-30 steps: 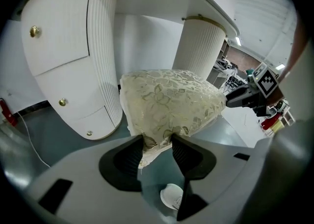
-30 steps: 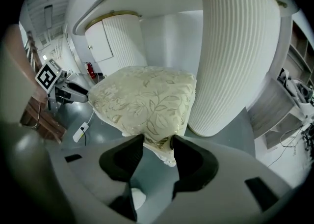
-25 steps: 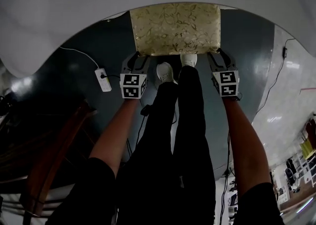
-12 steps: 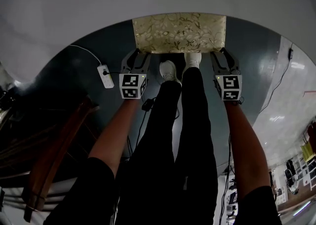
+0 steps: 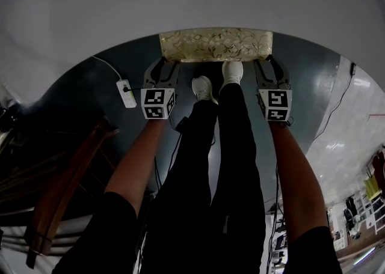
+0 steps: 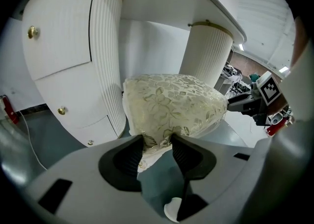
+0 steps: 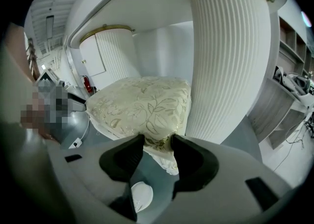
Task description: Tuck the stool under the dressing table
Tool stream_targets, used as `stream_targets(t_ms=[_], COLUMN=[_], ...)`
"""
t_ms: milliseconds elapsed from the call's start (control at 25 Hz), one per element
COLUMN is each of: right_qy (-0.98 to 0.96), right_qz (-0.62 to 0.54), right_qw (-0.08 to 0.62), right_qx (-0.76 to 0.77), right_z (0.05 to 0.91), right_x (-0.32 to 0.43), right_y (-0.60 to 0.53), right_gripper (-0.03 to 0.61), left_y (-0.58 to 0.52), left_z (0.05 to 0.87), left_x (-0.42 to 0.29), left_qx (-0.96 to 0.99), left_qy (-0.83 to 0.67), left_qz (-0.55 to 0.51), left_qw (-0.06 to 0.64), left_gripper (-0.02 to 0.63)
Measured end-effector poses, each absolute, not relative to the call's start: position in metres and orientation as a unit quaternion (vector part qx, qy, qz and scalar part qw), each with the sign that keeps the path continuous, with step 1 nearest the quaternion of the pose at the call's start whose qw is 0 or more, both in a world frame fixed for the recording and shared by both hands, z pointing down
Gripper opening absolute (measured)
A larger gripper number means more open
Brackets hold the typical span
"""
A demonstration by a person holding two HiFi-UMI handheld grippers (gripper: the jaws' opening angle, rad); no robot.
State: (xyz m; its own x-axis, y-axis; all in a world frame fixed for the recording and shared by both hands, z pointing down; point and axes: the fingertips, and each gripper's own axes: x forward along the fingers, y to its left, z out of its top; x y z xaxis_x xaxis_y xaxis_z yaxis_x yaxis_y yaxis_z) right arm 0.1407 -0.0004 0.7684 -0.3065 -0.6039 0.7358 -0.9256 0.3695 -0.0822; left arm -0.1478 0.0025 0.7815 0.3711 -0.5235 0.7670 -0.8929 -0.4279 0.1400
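Note:
The stool [image 5: 215, 44] has a cream cushion with a gold leaf pattern. Only its near strip shows in the head view; the rest lies under the white dressing table top [image 5: 180, 2]. My left gripper [image 5: 166, 63] is shut on the stool's near left corner [image 6: 157, 137]. My right gripper [image 5: 265, 63] is shut on the near right corner [image 7: 158, 142]. In the gripper views the cushion [image 6: 171, 105] sits between two ribbed white table pedestals [image 6: 110, 56] [image 7: 228, 56].
The person's legs and white shoes [image 5: 203, 88] stand just behind the stool. A white power strip [image 5: 125, 94] with its cable lies on the dark floor at left. A wooden chair frame [image 5: 66, 188] is at the lower left. The left pedestal has drawers with gold knobs [image 6: 32, 32].
The stool has slid forward under the dressing table, so less of its cushion shows. Both grippers moved forward with it, still clamped on its corners.

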Motion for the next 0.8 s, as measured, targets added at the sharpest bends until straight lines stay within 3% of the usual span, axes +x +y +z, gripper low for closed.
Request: stream_targets(t_ms=[800], right_qy=[-0.776], right_qz=[0.250], right_qw=[0.281], right_qx=[0.506], right_z=[0.768], right_x=[0.134], right_y=[-0.015], right_gripper=[0.198], left_y=[-0.025], left_z=[0.779], left_x=[-0.156], left_qx=[0.770], left_qy=[-0.496], left_qz=[0.306], left_qw=[0.259], left_gripper=[0.198])
